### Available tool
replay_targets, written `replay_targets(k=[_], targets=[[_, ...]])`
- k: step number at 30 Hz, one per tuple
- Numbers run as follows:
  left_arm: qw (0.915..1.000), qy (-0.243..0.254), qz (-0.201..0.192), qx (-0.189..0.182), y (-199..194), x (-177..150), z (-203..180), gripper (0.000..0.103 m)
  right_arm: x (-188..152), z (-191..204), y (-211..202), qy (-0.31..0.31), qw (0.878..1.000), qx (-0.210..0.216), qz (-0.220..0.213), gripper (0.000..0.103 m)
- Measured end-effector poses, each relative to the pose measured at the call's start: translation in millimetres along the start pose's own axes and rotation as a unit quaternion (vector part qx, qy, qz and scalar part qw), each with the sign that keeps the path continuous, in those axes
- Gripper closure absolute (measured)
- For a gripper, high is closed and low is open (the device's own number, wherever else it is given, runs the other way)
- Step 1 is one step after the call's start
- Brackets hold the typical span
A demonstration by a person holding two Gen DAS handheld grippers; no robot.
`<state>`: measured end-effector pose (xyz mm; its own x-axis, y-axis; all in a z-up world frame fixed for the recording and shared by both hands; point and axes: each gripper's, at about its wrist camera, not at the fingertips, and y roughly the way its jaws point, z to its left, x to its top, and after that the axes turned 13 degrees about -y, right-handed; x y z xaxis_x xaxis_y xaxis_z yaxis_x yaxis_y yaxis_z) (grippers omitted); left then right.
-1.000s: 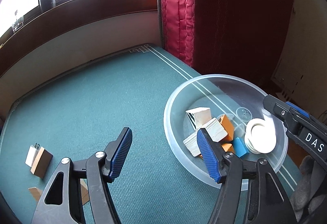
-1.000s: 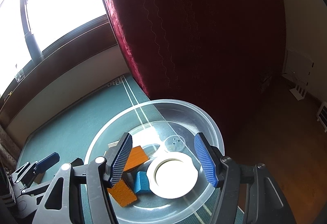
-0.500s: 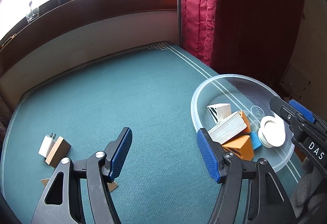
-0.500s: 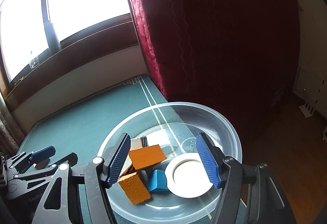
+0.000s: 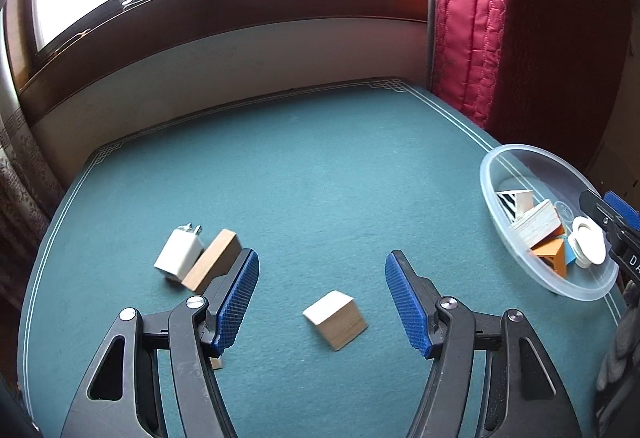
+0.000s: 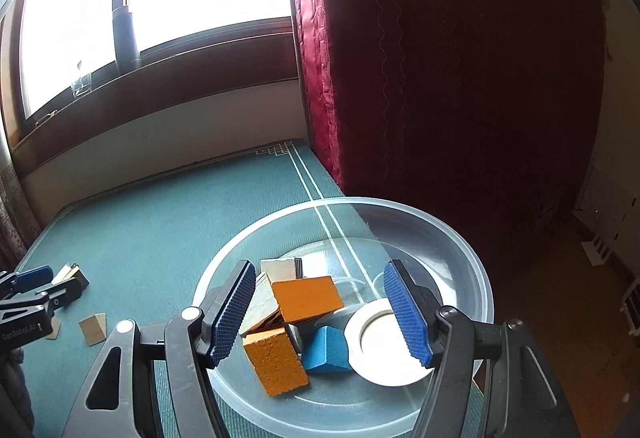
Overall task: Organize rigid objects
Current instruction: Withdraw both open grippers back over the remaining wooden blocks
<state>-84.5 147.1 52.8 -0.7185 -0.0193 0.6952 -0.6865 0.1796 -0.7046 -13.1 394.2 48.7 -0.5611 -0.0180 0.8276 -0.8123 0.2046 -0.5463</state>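
Note:
My left gripper (image 5: 322,302) is open and empty above the green table, with a light wooden cube (image 5: 336,319) lying between its fingers, untouched. To its left lie a white charger plug (image 5: 179,255) and a long wooden block (image 5: 212,265). A clear plastic bowl (image 5: 500,198) at the right table edge holds wooden, orange and blue blocks and a white ring. My right gripper (image 6: 320,312) is open and empty over that bowl (image 6: 460,246), above the orange blocks (image 6: 308,298), a blue block (image 6: 326,354) and the white ring (image 6: 384,350).
The green table (image 5: 300,166) runs to a wall and wooden window sill at the back. A red curtain (image 5: 472,18) hangs at the back right, beside the bowl. A small wooden wedge (image 6: 94,328) lies on the table near my left gripper (image 6: 30,296).
My left gripper has swung left, away from the bowl, and now hangs over the wooden cube near the plug and long block. My right gripper stays open over the bowl, drawn back slightly.

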Motion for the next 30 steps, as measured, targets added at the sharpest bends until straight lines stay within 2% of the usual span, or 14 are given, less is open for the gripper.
replay_targets(k=[8,14,21,30], targets=[[0.9982,-0.051,-0.004,0.031,-6,1,60,0.036,-1,14,0,-0.036,0.999,-0.014,0.000,0.033],[0.9968,-0.062,0.009,0.050,-2,-7,84,0.036,8,26,-10,-0.053,0.999,-0.004,-0.008,0.033],[0.9962,-0.068,0.025,0.047,5,-15,93,0.036,18,57,-9,-0.064,0.995,0.079,0.025,0.033],[0.9939,-0.083,0.055,0.046,21,-21,106,0.038,26,115,4,-0.107,0.977,0.172,0.066,0.033]])
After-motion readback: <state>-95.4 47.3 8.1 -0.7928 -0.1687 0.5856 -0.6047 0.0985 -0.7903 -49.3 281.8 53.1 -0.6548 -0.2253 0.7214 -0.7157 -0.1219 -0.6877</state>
